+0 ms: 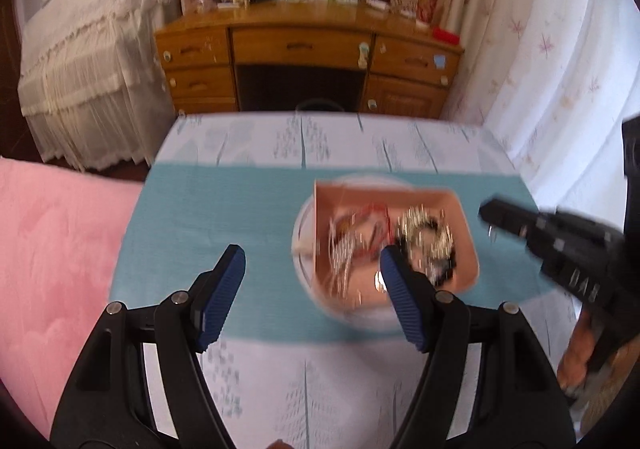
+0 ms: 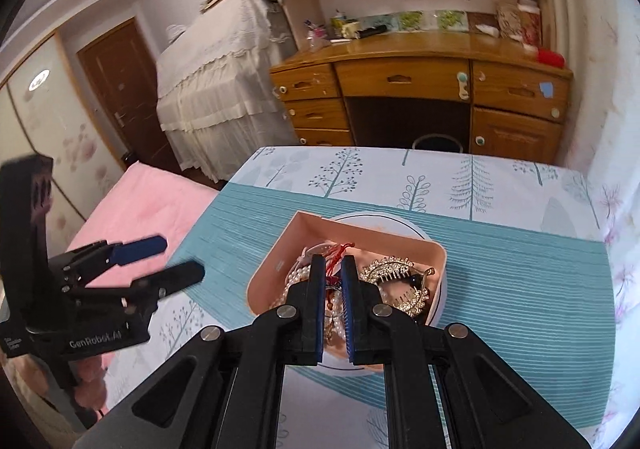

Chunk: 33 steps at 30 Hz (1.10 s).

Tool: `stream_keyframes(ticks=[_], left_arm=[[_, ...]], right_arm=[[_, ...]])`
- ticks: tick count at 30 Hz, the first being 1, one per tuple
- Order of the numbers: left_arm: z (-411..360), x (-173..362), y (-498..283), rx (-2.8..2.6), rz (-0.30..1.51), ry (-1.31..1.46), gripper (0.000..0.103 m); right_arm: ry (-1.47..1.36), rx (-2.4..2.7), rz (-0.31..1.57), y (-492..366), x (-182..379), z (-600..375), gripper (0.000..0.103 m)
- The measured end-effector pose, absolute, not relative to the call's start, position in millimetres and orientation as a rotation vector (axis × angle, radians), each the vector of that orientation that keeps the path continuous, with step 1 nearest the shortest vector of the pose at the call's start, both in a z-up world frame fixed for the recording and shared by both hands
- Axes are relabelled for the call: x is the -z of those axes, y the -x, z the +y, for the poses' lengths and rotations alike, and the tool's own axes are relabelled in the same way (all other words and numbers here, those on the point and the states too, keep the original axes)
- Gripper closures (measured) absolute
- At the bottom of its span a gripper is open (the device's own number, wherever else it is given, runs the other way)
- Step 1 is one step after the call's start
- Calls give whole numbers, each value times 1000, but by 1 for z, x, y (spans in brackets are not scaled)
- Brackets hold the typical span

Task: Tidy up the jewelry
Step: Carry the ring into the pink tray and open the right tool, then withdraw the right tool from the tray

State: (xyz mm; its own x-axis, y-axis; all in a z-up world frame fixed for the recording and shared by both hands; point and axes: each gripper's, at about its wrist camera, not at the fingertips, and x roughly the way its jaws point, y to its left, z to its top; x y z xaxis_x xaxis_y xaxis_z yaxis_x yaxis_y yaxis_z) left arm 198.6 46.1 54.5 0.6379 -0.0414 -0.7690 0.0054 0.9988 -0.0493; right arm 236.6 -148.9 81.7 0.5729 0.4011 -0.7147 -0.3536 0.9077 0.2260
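Note:
A pink box [image 2: 276, 261] sits on a white plate [image 2: 400, 221] on the teal mat; it also shows in the left wrist view [image 1: 460, 217]. It holds tangled jewelry: pearl strands [image 2: 294, 281], a red cord [image 2: 340, 251] and rhinestone hair combs [image 2: 392, 269]. My right gripper [image 2: 333, 263] hangs over the box's left half with its jaws nearly closed; nothing is clearly held. In the left wrist view it [image 1: 490, 215] sits at the box's right edge. My left gripper [image 1: 312, 261] is open wide above the mat, left of the plate [image 1: 304, 221]; it also shows in the right wrist view [image 2: 176, 259].
The table has a tree-print cloth [image 2: 440, 177] under the teal mat [image 2: 520, 281]. A pink bed [image 1: 52, 249] lies to the left. A wooden desk [image 1: 304, 49] with drawers stands beyond the table, and curtains [image 1: 560, 69] hang on the right.

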Motion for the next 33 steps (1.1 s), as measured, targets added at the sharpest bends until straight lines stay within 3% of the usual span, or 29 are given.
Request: stream_keyframes(ticks=[12, 14, 18, 30, 33], left_arm=[[62, -31, -233, -46, 952, 129, 35], [63, -27, -235, -49, 971, 119, 35], [63, -28, -237, -74, 984, 78, 35], [36, -30, -219, -60, 990, -1, 35], [30, -31, -208, -47, 986, 1, 35]], right_arm=[[-184, -427, 1017, -266, -32, -124, 95], [-198, -430, 1044, -270, -24, -121, 92], [-184, -403, 1074, -278, -24, -114, 75], [-173, -272, 1065, -252, -43, -138, 73], [-168, -251, 1046, -235, -45, -147, 67]])
